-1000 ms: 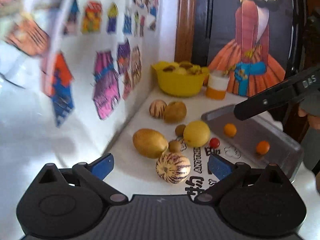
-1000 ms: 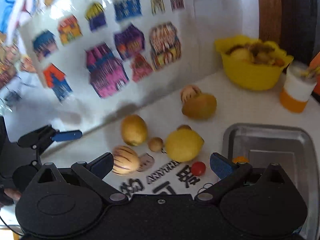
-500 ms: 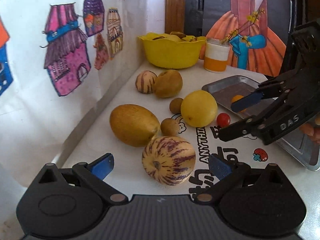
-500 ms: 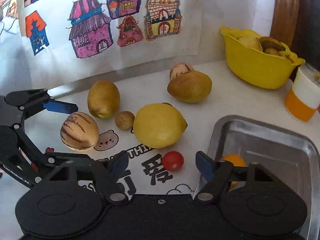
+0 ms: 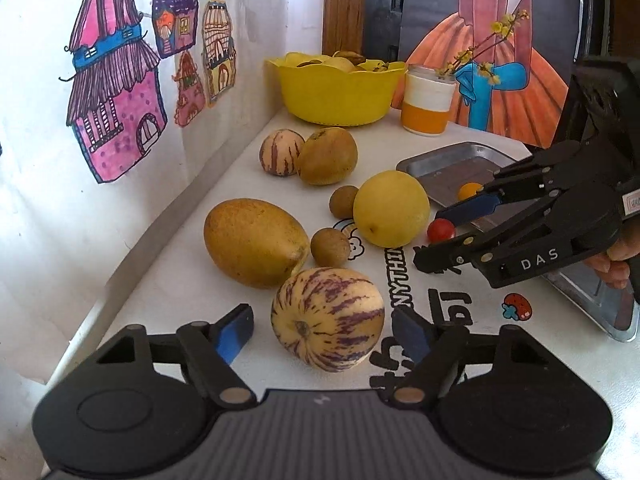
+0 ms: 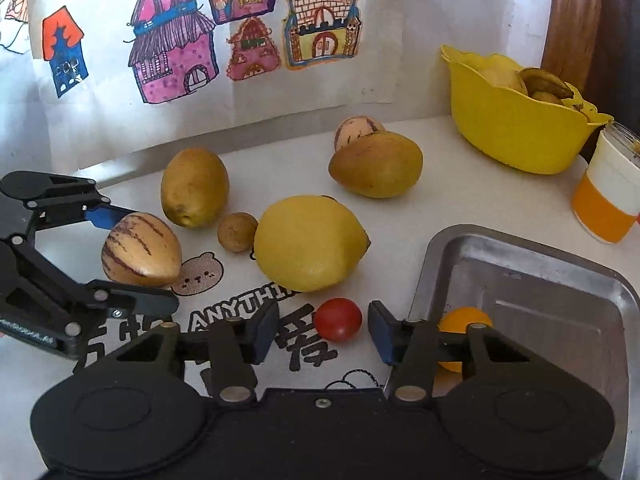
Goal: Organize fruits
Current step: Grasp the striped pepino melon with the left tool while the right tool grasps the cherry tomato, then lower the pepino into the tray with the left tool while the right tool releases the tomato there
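Two grasps in preparation: left gripper [image 5: 322, 330] closing around striped melon [image 5: 327, 318] at lower centre, not yet touching; right gripper [image 6: 322, 330] closing around red tomato [image 6: 338, 319], gaps remaining. Next, probably firm closing, then lifting toward metal tray [image 6: 560, 264]

A white tabletop [image 5: 224, 184] with printed cartoons and lettering is running toward a white wall [image 6: 400, 32]. Paper drawings of coloured houses [image 6: 172, 44] are hanging on that wall at ten to twelve o'clock. A brown wooden post [image 5: 344, 4] is standing at twelve o'clock, and a picture of an orange dress [image 5: 496, 60] is leaning at one o'clock. Daylight is falling brightly across the wall.
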### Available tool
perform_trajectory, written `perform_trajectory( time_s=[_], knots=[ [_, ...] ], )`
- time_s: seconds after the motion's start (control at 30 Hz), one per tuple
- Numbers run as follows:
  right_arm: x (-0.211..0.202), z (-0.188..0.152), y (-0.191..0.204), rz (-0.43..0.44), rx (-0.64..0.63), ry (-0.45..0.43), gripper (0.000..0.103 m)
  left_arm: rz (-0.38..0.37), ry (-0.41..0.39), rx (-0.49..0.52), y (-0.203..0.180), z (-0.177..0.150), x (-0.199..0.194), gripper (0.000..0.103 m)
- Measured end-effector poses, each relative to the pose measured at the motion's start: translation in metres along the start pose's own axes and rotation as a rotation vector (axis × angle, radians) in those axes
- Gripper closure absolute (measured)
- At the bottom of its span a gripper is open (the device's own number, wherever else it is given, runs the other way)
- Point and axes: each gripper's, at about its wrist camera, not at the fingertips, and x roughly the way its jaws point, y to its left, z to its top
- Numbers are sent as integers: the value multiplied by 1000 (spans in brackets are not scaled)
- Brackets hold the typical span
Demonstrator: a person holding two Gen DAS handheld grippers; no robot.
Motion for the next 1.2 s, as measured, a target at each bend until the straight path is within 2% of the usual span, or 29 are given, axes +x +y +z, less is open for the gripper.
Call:
perform_trajectory(
  time_s=[0.07, 0.13, 0.2, 0.4, 0.67, 0.97, 1.2],
  knots=[
    [-2, -1, 3, -4, -11, -3, 63, 0, -2, -4, 0, 0, 0, 28],
    [-4, -1, 4, -9, -21, -6, 68, 0, -1, -3, 0, 1, 0, 39],
    [-6, -2, 6, -18, -28, -9, 74, -8, 1, -7, -1, 1, 0, 43],
    [-17, -8, 8, -4, -29, -21, 78, -7, 26, -35, -4, 4, -2, 43],
    [-63, -25, -1, -16, 22, -101, 78, -21, 35, -39, -25, 11, -6, 43],
    [-123, -63, -43, -140, 159, -196, 78, -68, -18, -52, -67, 34, -5, 43],
    [-139, -101, -75, -201, 275, -201, 78, -135, -39, -45, -112, 47, 8, 43]
  ],
)
